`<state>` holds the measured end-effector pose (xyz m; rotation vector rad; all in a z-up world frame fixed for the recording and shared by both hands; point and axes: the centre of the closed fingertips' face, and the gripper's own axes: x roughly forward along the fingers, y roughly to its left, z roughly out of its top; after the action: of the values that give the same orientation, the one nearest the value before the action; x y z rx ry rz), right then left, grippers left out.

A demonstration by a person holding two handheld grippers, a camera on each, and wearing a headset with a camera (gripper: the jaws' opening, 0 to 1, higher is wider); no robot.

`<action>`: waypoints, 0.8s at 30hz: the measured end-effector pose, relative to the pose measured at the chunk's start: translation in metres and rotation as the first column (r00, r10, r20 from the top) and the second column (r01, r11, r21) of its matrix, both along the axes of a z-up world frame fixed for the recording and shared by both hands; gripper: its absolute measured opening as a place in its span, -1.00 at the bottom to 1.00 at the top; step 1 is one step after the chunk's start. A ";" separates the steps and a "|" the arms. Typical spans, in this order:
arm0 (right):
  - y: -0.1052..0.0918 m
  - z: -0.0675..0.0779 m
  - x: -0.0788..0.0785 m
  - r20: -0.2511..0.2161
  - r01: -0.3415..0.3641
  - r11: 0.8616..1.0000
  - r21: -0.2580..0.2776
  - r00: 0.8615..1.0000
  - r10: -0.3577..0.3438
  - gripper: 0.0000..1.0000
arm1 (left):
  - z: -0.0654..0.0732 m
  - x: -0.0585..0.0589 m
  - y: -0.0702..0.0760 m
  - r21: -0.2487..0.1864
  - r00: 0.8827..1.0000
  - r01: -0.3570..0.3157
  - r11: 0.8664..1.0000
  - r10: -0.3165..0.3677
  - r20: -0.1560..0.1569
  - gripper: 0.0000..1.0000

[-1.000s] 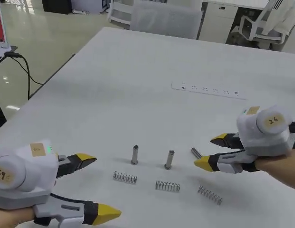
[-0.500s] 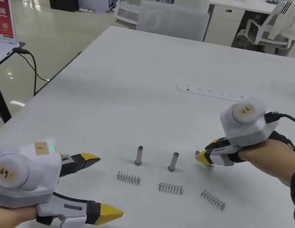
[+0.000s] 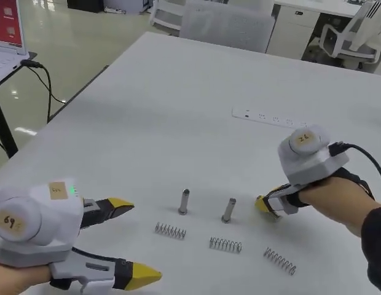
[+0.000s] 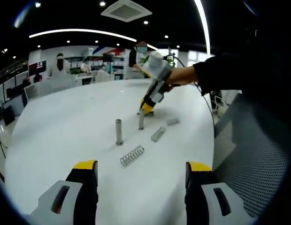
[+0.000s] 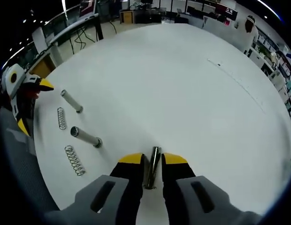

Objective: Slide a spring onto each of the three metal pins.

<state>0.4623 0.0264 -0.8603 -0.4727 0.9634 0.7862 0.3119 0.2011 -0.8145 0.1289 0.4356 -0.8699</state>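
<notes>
White tabletop (image 3: pixel 196 92): my right tongs (image 5: pixel 152 161) pinch the third pin (image 5: pixel 155 153), probably to stand it beside two upright pins (image 3: pixel 185 201) behind three loose springs (image 3: pixel 225 244), while my left tongs (image 4: pixel 141 166) hover open.

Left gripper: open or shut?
Open. The left gripper has its yellow-tipped jaws wide apart with nothing between them.
</notes>
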 end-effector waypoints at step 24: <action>0.000 -0.001 -0.001 -0.027 0.070 0.996 -0.057 0.997 -0.072 -0.90 | 0.003 -0.001 0.002 0.002 1.000 -0.004 1.000 0.004 0.002 0.38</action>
<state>0.4608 0.0260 -0.8617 -0.4745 1.0259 0.7051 0.3109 0.2027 -0.8114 0.1309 0.4347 -0.8649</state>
